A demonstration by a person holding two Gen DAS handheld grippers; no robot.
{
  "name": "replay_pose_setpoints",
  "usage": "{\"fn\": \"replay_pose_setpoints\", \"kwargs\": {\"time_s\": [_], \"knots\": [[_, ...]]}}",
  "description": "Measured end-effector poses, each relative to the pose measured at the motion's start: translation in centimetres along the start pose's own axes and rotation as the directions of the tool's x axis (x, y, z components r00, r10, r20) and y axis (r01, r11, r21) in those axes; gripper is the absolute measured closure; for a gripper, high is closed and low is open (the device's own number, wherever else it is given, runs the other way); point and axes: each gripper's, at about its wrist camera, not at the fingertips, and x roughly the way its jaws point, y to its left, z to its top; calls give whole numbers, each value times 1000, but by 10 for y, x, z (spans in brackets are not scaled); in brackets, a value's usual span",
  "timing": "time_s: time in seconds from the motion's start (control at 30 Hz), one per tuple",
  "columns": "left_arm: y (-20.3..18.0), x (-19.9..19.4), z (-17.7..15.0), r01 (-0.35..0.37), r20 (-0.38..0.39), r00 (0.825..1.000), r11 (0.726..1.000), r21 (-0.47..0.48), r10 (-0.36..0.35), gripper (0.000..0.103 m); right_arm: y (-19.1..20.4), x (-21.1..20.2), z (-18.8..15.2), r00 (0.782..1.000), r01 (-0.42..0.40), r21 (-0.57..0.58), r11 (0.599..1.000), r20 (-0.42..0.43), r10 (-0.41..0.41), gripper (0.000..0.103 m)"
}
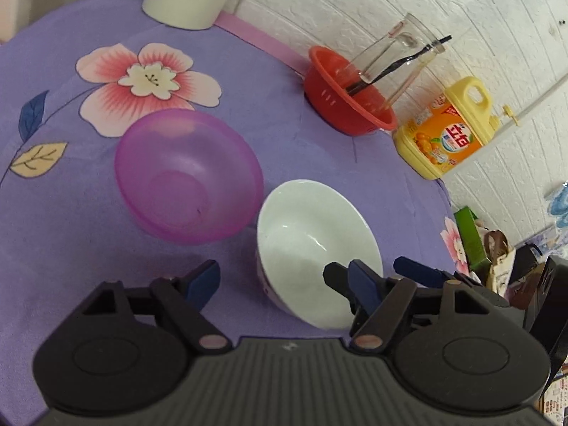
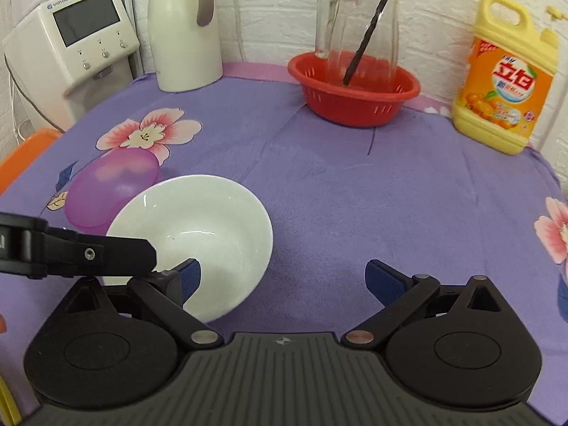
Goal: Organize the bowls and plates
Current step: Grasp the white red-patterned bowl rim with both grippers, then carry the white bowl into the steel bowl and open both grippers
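Crowding the white bowl (image 2: 198,234) — purple bowl (image 2: 110,191), both grippers' fingers (image 1: 202,280) spread wide.

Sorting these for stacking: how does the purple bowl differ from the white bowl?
The purple bowl is translucent; the white bowl is opaque and glossy. The purple bowl lies farther from both grippers; the white bowl sits right before them. Both are empty, upright, and rest on the floral cloth.
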Motion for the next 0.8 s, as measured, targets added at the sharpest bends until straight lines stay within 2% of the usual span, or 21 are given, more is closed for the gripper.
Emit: {"fn": "replay_pose_setpoints", "kwargs": {"time_s": [0.13,0.2,0.33,0.5,0.57,0.6,0.8], "knots": [[-1,6,2,60,-18,998,998,-4,-60,33,-2,13,-1,999,-36,18,999,-13,36,0],[-5,10,1,38,-15,999,999,26,-38,37,1,18,-2,998,-52,9,999,-25,52,0],[-7,17,3,65,-19,998,998,21,-64,45,10,23,0,996,-87,-1,996,-31,87,0],[-9,21,4,51,-9,999,997,61,-51,54,13,23,1,994,-103,5,995,-27,104,0],[-10,20,3,54,-8,999,996,77,-53,55,16,21,1,992,-125,9,992,-29,125,4],[-11,20,2,44,-15,999,995,84,-43,56,19,20,0,989,-143,10,990,-36,143,3],[-13,13,-10,39,-32,999,993,116,-35,56,35,8,-7,992,-119,-37,992,-57,117,1]]}}
